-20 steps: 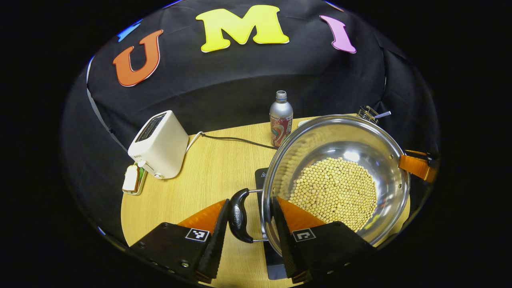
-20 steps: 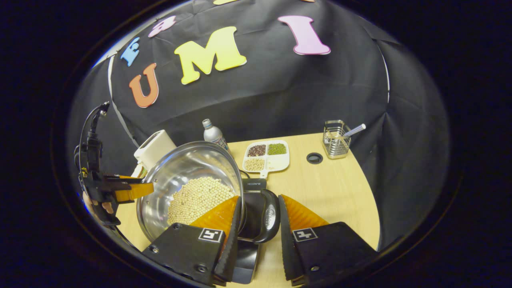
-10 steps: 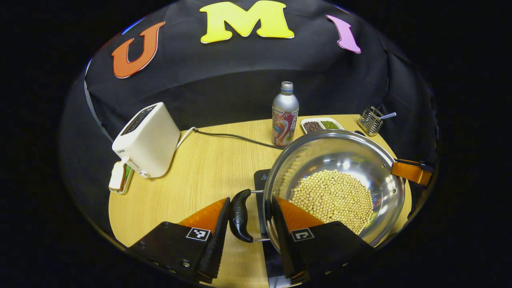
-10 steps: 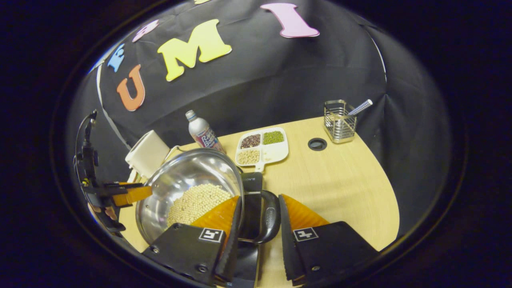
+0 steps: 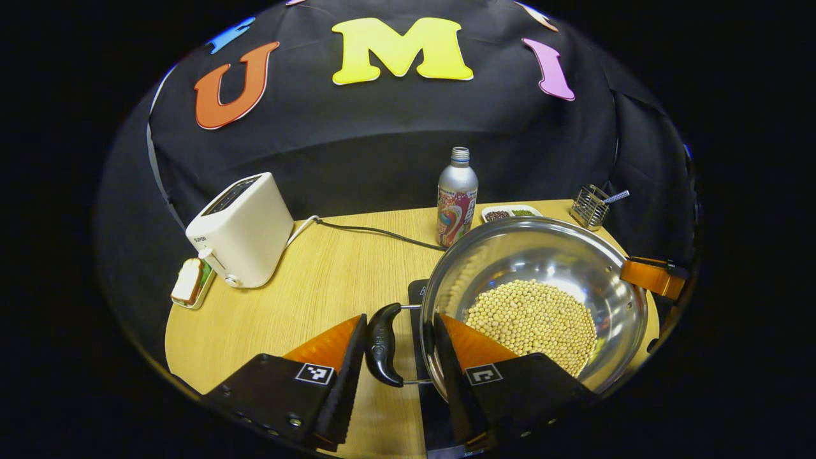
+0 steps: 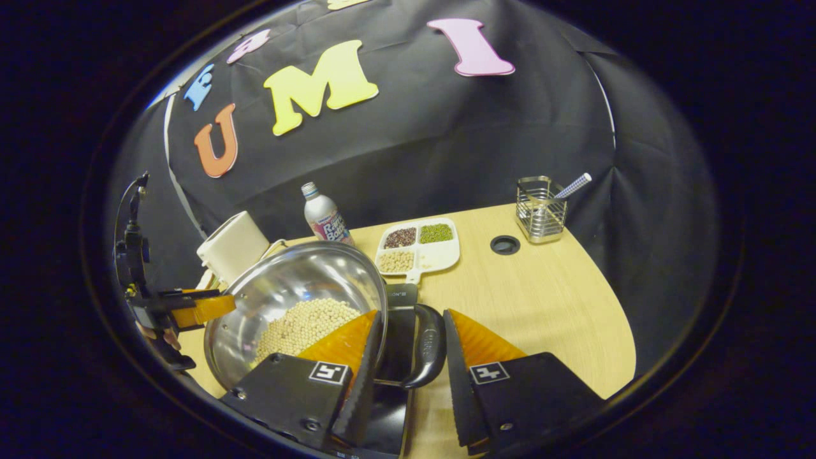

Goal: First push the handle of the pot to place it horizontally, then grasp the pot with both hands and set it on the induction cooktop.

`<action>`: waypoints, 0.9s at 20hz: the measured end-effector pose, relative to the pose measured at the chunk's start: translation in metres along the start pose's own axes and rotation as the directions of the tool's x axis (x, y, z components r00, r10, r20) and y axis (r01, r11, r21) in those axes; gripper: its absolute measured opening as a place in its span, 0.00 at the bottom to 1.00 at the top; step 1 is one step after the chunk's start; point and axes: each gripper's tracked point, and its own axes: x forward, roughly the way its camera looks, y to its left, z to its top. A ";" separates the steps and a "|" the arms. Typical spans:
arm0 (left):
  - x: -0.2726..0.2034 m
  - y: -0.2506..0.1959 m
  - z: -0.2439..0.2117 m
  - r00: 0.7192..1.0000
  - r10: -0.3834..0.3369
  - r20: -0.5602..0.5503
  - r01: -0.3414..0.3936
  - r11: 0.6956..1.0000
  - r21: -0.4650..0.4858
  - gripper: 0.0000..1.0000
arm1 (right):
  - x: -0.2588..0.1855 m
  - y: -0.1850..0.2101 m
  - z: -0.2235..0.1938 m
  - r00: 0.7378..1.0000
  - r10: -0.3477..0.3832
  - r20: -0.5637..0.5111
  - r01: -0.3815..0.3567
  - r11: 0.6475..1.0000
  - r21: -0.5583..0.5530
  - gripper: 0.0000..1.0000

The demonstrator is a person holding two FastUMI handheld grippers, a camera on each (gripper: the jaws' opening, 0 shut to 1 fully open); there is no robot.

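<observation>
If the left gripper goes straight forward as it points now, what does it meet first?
Probably the black side handle of the steel pot, which already sits between the left gripper fingers; beyond it lies bare wooden table.

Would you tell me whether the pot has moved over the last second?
Yes, downward. The pot hid the lower part of the bottle a second ago; now almost the whole bottle shows above its rim.

Bright overhead light glares off the pot point(image 5: 574, 255); both sharp views bend strongly toward their edges.
</observation>
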 end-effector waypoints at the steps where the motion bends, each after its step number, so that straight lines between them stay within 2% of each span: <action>1: -0.002 0.000 0.000 1.000 -0.001 0.012 0.001 1.000 -0.007 0.60 | 0.000 0.000 -0.001 1.000 -0.005 0.004 0.005 1.000 0.007 0.55; 2: -0.003 0.000 0.001 0.999 -0.001 0.032 0.002 1.000 -0.020 0.72 | -0.002 0.000 -0.001 1.000 -0.017 0.008 0.017 1.000 0.005 0.56; 3: -0.007 0.000 0.001 0.998 -0.008 0.060 0.010 0.999 -0.033 0.62 | -0.003 -0.002 0.000 0.999 -0.039 0.031 0.039 0.999 -0.015 0.56; 5: -0.019 -0.003 0.008 0.992 -0.030 0.124 0.040 0.996 -0.080 0.64 | -0.012 -0.007 0.007 0.989 -0.090 0.114 0.101 0.991 -0.091 0.63; 6: -0.027 -0.008 0.008 0.988 -0.061 0.144 0.076 0.992 -0.101 0.66 | -0.022 -0.010 0.014 0.978 -0.127 0.166 0.149 0.980 -0.132 0.69; 7: -0.035 -0.012 0.009 0.983 -0.081 0.165 0.101 0.988 -0.120 0.79 | -0.033 -0.008 0.020 0.965 -0.151 0.216 0.187 0.970 -0.158 0.76; 8: -0.046 -0.009 0.011 0.979 -0.074 0.192 0.100 0.986 -0.130 0.84 | -0.046 -0.003 0.024 0.955 -0.149 0.257 0.197 0.965 -0.173 0.78; 9: -0.057 -0.002 0.011 0.975 -0.052 0.216 0.081 0.988 -0.129 0.91 | -0.059 0.007 0.026 0.950 -0.128 0.284 0.183 0.967 -0.177 0.80; 10: -0.068 0.004 0.014 0.968 -0.032 0.249 0.065 0.990 -0.125 0.93 | -0.072 0.018 0.025 0.948 -0.103 0.300 0.162 0.970 -0.180 0.82; 11: -0.080 0.006 0.014 0.960 -0.019 0.279 0.057 0.990 -0.127 0.94 | -0.084 0.024 0.023 0.945 -0.087 0.316 0.152 0.971 -0.187 0.88; 12: -0.093 0.004 0.012 0.954 -0.020 0.301 0.060 0.991 -0.123 0.94 | -0.093 0.026 0.021 0.939 -0.088 0.333 0.159 0.968 -0.194 1.00; 14: -0.115 0.009 0.005 0.947 -0.001 0.322 0.041 0.992 -0.117 0.94 | -0.114 0.026 0.017 0.927 -0.103 0.361 0.183 0.964 -0.195 1.00; 18: -0.157 0.016 -0.009 0.928 0.050 0.369 0.005 0.989 -0.145 0.95 | -0.148 0.039 -0.005 0.930 -0.073 0.359 0.139 0.977 -0.161 1.00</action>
